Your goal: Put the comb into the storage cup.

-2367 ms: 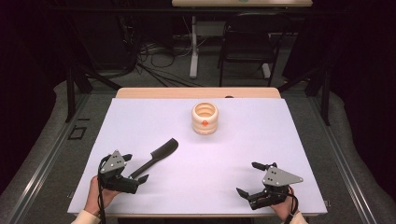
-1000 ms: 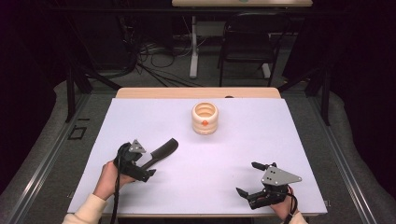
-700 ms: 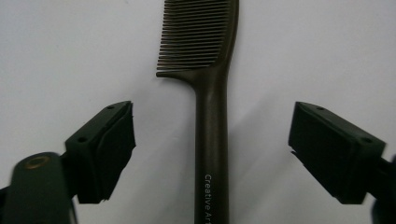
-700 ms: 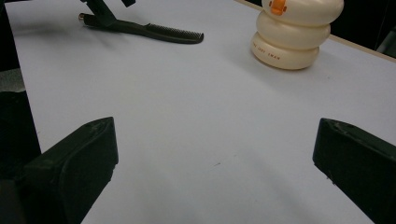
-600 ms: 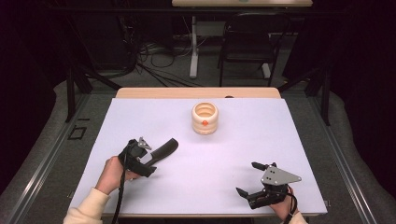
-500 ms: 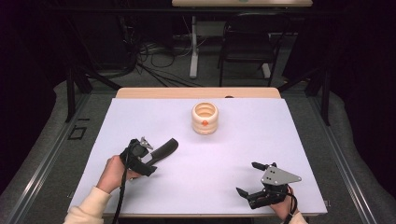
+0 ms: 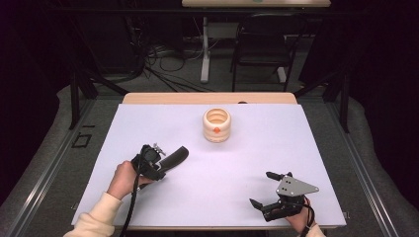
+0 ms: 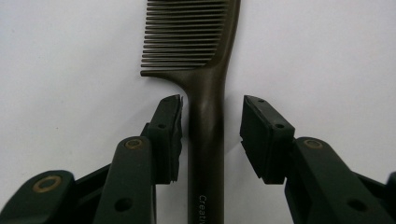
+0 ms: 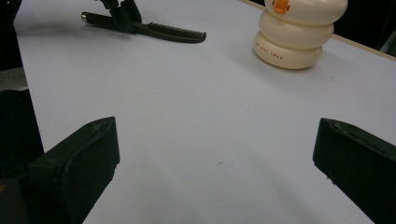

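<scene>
High view: left gripper set over the handle end of a dark comb lying flat on the white counter, left of centre and near the front. Cream ringed pot with an orange dot well behind the comb, toward the far edge. Right gripper low at the front right, well apart from both, fingers spread wide.

Left gripper view: fingers just been closing, now on either side of the comb handle; left one almost touching, right one with a narrow gap, so not yet pinching. Comb teeth pointing left at the top.

Right gripper view: fingers wide apart over bare counter, nothing between. Comb far off at top left, pot at top right.
</scene>
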`<state>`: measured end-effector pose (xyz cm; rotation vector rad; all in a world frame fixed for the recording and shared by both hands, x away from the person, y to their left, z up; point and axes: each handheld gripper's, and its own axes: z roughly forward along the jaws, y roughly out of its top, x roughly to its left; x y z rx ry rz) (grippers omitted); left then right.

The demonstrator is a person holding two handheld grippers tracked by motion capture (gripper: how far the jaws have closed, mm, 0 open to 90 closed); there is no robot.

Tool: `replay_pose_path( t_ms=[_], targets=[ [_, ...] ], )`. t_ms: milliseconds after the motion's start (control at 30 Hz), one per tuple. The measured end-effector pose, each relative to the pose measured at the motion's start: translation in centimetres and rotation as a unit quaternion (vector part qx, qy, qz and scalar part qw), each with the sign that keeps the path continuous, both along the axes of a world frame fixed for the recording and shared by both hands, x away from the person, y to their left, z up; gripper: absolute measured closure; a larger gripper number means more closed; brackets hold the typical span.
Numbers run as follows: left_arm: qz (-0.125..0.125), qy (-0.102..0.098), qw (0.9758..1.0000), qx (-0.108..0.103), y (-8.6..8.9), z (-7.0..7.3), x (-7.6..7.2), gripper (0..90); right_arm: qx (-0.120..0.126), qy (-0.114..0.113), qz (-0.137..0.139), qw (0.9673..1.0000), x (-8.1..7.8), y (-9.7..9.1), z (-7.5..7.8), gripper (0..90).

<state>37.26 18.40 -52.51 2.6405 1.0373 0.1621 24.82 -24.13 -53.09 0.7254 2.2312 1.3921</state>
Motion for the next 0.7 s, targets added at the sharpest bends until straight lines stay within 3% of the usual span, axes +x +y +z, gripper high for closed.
replay_pose_path(
  t_ms=[200,367,700],
  targets=[
    [0.000,0.011,0.9999,0.009,-0.22,-0.29,0.43,63.7,0.000,0.001,0.001,1.0000,0.02,0.08,-0.05,0.1],
    [0.003,0.018,0.9998,0.003,-0.11,-0.41,0.67,64.6,0.000,0.001,0.002,1.0000,0.02,0.05,-0.05,0.1],
    [0.009,0.012,0.9999,0.001,-0.14,-0.42,0.55,69.8,0.001,0.001,0.005,1.0000,-0.01,0.07,-0.03,0.1]
  ],
)
